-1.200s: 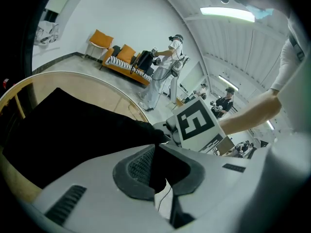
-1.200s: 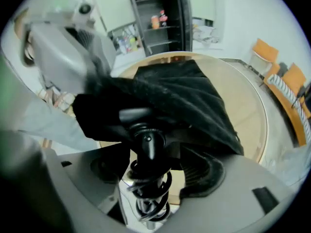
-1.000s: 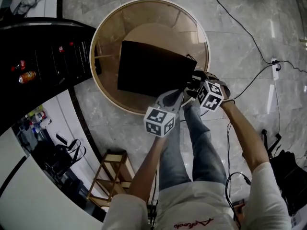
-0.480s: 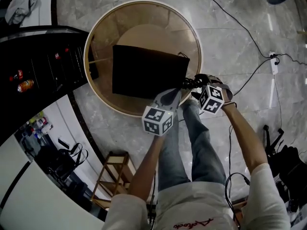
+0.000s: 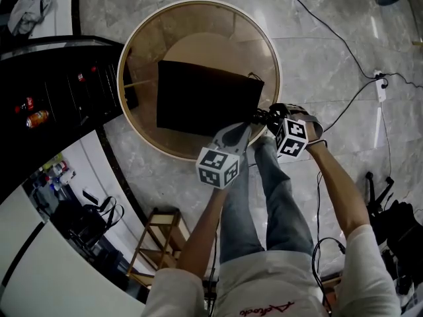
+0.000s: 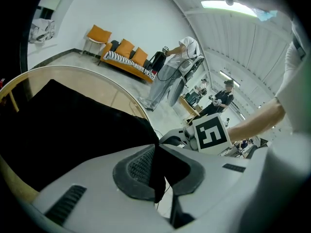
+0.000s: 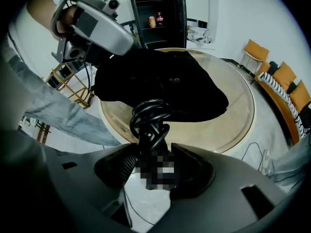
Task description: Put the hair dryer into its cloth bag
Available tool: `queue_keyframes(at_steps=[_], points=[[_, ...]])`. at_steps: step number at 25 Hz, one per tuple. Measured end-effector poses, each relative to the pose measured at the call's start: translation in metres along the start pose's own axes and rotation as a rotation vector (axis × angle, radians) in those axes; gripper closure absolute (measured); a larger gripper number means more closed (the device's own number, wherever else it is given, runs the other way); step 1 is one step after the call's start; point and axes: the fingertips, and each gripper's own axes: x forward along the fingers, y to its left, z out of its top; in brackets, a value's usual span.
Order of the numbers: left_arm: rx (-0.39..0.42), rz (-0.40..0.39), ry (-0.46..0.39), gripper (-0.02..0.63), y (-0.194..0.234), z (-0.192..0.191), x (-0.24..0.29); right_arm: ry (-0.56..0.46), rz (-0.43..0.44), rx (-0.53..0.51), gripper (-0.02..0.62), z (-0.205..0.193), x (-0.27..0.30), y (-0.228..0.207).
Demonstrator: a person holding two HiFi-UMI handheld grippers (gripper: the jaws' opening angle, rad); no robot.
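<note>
The step in hand, I judge, is the last part of packing, i.e. getting the cord into the bag. Nearest, the left gripper (image 6: 156, 171) is narrow. Its ribbed pads pinch a fold of soft black cloth at the bag's near right corner, prob. to keep the mouth lifted. Just right of it, the right gripper (image 7: 155, 168) has just been closing its jaws. Between them stands the cord bundle (image 7: 148, 115), a glossy black rubbery coil, and the pads appear to press on it. The dryer body shows in no view; the bag's humped shape suggests it is inside already. The next move calls for pushing the stiff, springy coil into the mouth w/o it uncoiling. Farther, the cloth bag (image 5: 205, 98) lies matte and approx. rectangular on a round table (image 5: 218, 45) w/ a smooth brownish top.
</note>
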Motion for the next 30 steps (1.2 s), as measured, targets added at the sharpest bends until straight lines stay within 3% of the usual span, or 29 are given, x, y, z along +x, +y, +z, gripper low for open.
queue_keyframes(at_steps=[12, 30], points=[[0.0, -0.018, -0.018, 0.561, -0.002, 0.007, -0.008, -0.114, -0.021, -0.066, 0.365, 0.046, -0.043, -0.007], [-0.034, -0.09, -0.08, 0.561, -0.007, 0.024, -0.019, -0.213, -0.005, -0.041, 0.367, 0.114, -0.006, -0.007]])
